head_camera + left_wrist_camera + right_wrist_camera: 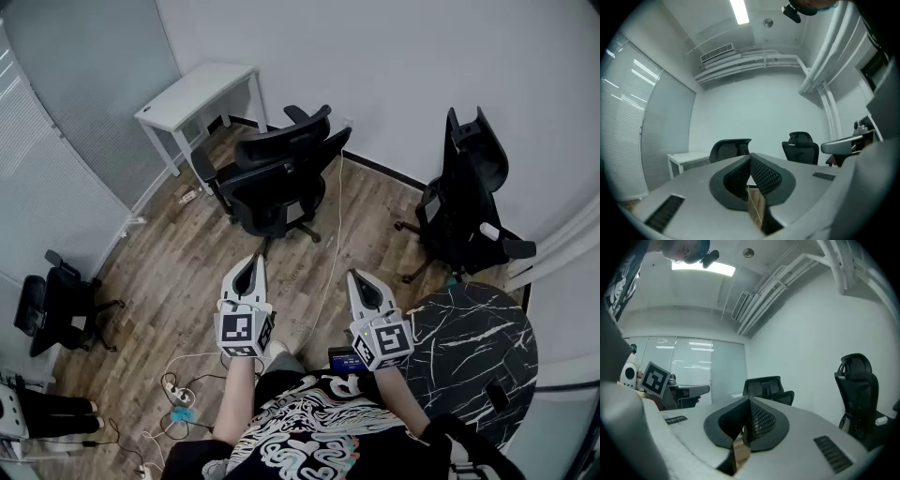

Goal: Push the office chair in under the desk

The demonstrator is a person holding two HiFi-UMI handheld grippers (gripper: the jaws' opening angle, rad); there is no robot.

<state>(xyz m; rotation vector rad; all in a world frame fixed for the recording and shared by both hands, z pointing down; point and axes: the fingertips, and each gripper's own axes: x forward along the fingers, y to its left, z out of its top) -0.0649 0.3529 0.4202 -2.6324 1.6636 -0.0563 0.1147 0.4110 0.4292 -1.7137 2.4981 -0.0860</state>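
**Office chair out from the desk, both grippers closed and empty**

The black office chair (281, 178) stands just beside the white desk (197, 94) on the wood floor (187, 262), its seat not under the desktop. The left gripper (251, 262) and right gripper (360, 279) are held side by side, well apart from the desk, on the chair's far side from it. Each gripper's jaws meet tip to tip with nothing between them.

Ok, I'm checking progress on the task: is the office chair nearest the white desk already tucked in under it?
No, the office chair stands out on the wood floor beside the white desk, its seat not beneath the desktop.
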